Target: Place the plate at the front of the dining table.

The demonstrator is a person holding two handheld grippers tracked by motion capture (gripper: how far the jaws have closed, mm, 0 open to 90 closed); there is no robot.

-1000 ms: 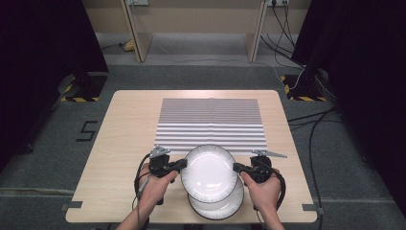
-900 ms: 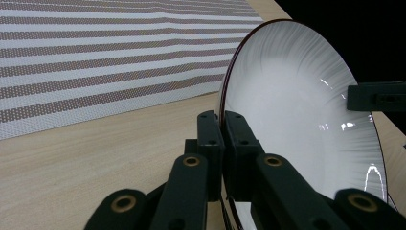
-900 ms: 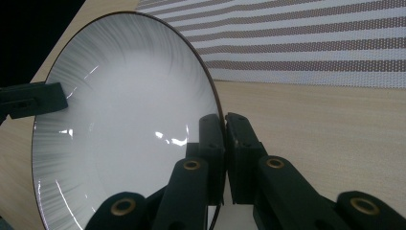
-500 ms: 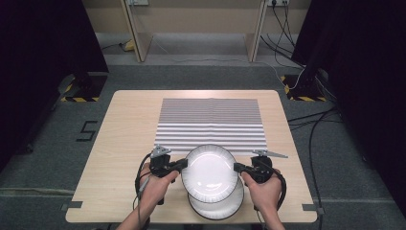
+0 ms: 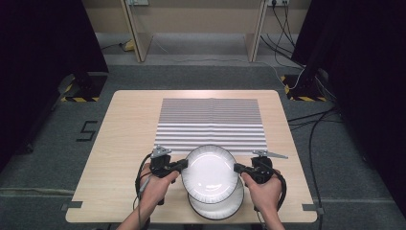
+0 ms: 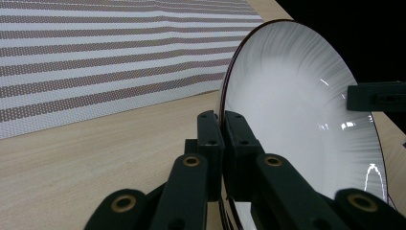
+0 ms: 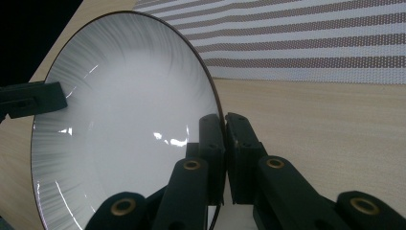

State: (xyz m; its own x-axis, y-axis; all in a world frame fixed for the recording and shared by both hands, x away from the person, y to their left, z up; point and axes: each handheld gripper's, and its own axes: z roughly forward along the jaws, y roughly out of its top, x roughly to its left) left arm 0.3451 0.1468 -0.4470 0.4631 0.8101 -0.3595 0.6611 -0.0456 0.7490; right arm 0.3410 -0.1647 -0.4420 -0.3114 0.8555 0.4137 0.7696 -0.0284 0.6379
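A white plate point(image 5: 209, 171) with a thin dark rim is held just above a second white plate point(image 5: 218, 205), which lies on the table point(image 5: 119, 143) near the middle of its near edge. Both plates carry nothing. The left gripper point(image 5: 183, 165) is clenched on the upper plate's left rim, its two black jaws pinching the edge from both faces, as the left gripper view shows. The right gripper point(image 5: 236, 167) grasps the opposite rim the same way. Beyond the plates, a striped mat point(image 5: 212, 122) covers the table's centre toward the far edge, its near border just behind the upper plate.
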